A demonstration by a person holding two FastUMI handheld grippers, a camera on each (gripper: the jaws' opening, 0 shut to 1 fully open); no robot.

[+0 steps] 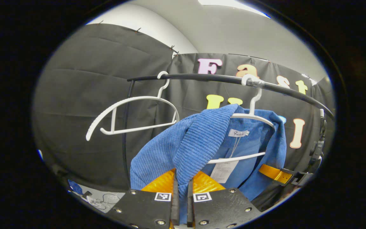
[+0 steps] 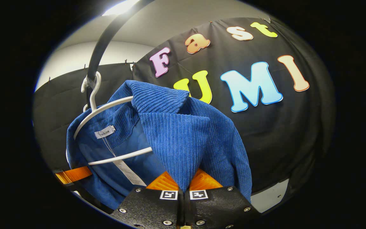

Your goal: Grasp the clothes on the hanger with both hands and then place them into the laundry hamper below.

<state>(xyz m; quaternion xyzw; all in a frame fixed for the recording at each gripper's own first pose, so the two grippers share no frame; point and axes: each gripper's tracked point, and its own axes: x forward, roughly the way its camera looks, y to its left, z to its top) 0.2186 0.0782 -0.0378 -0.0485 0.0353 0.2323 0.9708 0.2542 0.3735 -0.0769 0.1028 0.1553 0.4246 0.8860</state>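
A blue corduroy jacket (image 1: 199, 140) hangs on a white hanger (image 1: 253, 116) from a black rail (image 1: 221, 79). My left gripper (image 1: 182, 183) is shut on the jacket's left collar flap, which runs down between its fingers. In the right gripper view the same jacket (image 2: 176, 133) drapes over its hanger (image 2: 106, 109), and my right gripper (image 2: 183, 187) is shut on the tip of the right collar flap. The other gripper (image 1: 284, 175) shows at the jacket's far side in the left gripper view, and again as the other gripper (image 2: 71, 175) at the lower left of the right gripper view.
An empty white hanger (image 1: 132, 116) hangs on the rail to the left of the jacket. The rack's black upright post (image 1: 125, 136) stands just behind it. Cables lie on a pale floor (image 1: 103, 200) at the lower left. The booth's black cloth wall is close behind.
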